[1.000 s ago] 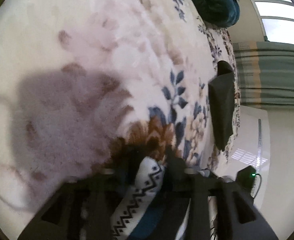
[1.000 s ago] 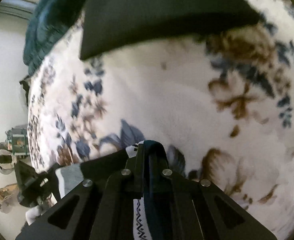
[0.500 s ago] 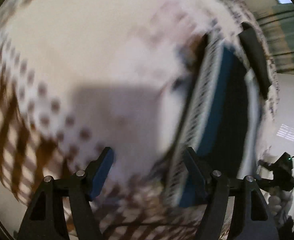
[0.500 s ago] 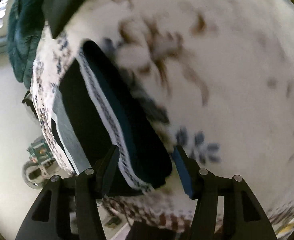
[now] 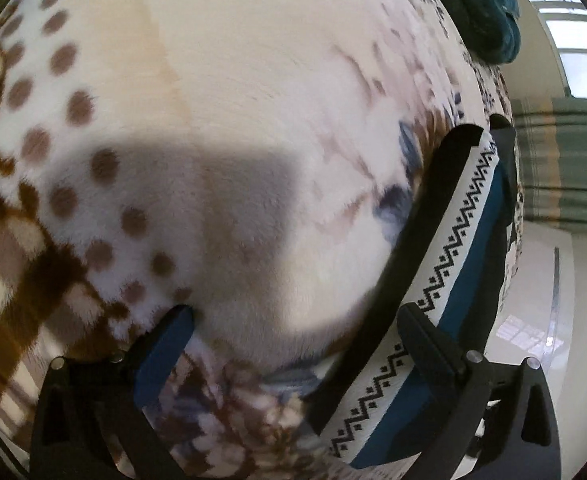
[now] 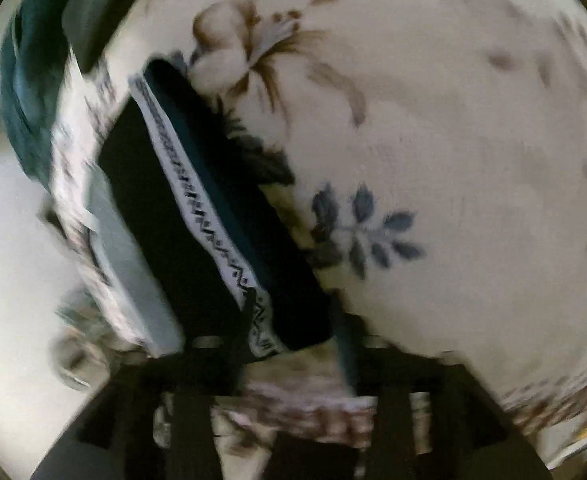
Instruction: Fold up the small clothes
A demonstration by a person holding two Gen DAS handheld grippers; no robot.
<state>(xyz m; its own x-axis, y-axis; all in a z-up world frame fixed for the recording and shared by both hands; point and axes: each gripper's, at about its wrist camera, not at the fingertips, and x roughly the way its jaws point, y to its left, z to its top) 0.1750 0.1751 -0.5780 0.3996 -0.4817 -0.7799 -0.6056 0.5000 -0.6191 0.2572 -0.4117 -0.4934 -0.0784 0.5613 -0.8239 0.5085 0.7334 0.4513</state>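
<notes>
A folded small garment (image 5: 449,264), black and teal with a white zigzag-patterned band, lies flat near the edge of a floral fleece blanket (image 5: 253,100). My left gripper (image 5: 297,328) is open and empty; its right finger sits over the garment's near end. In the right wrist view the same garment (image 6: 221,216) lies to the left, and my right gripper (image 6: 289,356) is open, its jaws apart just below the garment's near end. This view is blurred by motion.
A second folded black garment (image 6: 89,12) lies farther along the blanket edge, also in the left wrist view (image 5: 503,132). A teal bundle (image 5: 481,8) sits at the far end. The blanket edge drops to a pale floor (image 5: 553,320) on the right.
Both grippers let go of the patterned garment and opened, then pulled back from it. The garment now lies folded flat on the blanket.
</notes>
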